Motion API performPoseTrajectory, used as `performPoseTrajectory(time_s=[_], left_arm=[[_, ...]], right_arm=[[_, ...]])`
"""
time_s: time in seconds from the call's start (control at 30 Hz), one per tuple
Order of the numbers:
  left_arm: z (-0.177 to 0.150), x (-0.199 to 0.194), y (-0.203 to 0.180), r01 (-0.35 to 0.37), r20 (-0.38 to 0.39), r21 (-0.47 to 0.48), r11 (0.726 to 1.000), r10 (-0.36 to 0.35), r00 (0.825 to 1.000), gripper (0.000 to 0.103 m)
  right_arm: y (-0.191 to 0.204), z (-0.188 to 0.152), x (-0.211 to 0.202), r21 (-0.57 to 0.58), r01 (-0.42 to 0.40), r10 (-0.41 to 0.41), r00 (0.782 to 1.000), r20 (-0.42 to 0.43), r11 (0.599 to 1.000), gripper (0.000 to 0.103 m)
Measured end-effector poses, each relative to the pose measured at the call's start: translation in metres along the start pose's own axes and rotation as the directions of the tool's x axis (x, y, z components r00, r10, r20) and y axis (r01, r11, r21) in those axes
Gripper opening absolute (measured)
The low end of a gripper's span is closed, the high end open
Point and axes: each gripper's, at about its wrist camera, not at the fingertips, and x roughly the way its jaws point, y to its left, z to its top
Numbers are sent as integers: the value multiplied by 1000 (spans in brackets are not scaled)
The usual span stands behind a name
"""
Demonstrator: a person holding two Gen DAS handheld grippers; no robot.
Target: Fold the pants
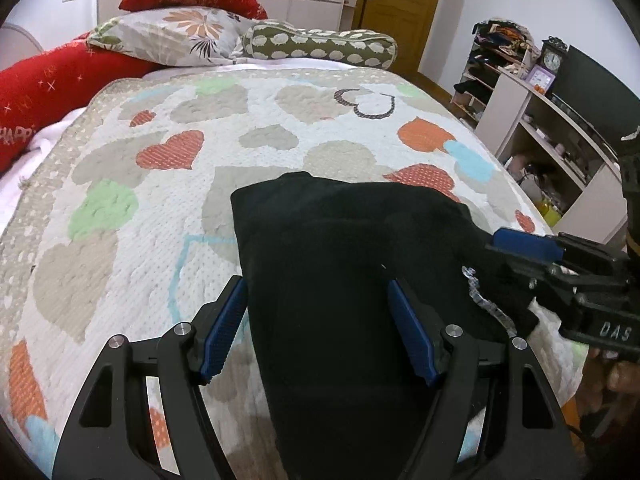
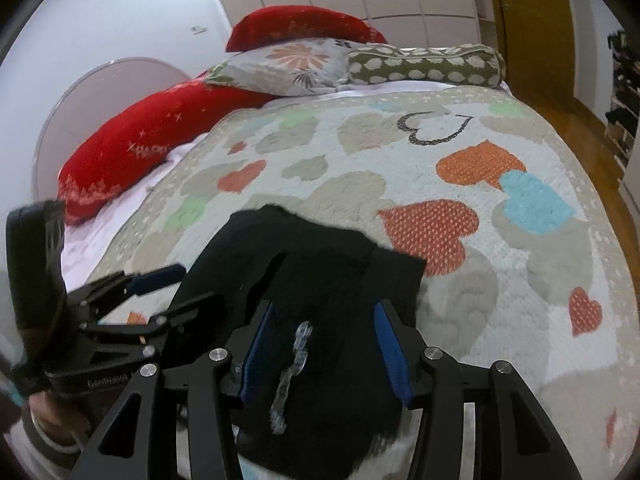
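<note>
Black pants (image 1: pixel 340 264) lie folded into a compact stack on the heart-patterned quilt (image 1: pixel 168 184), near the bed's front edge. A clear sparkly trim strip (image 2: pixel 292 368) lies on the cloth. My left gripper (image 1: pixel 318 328) is open, its blue pads (image 1: pixel 224 328) straddling the pants' left part just above the fabric. My right gripper (image 2: pixel 324 352) is open over the pants (image 2: pixel 312 280), with the trim between its jaws. The right gripper also shows at the right of the left wrist view (image 1: pixel 568 268); the left gripper shows at the left of the right wrist view (image 2: pixel 136 300).
Red cushions (image 1: pixel 52 84), a floral pillow (image 1: pixel 172 36) and a spotted bolster (image 1: pixel 320 46) line the head of the bed. White shelves (image 1: pixel 552 140) with a clock and clutter stand right of the bed. A wooden door (image 1: pixel 400 4) is behind.
</note>
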Motion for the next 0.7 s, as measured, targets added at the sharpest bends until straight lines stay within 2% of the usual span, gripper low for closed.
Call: performPoseTrajectory(time_s=[0.27, 0.43, 0.6, 0.7], left_arm=[[-17, -11, -4, -5, 0, 6, 1000, 5, 1000, 73], [-27, -7, 0, 20, -9, -26, 999, -20, 1000, 73], [-30, -1, -1, 22, -15, -27, 999, -22, 1000, 74], [-32, 2, -1, 16, -17, -31, 999, -17, 1000, 76]], right_arm=[[4, -26, -11, -16, 25, -26, 1000, -12, 1000, 49], [-4, -38, -2, 8, 42, -41, 998, -41, 999, 49], [-14, -47, 10, 42, 37, -35, 998, -55, 998, 52], [-22, -54, 18, 96, -1, 7, 997, -71, 995, 54]])
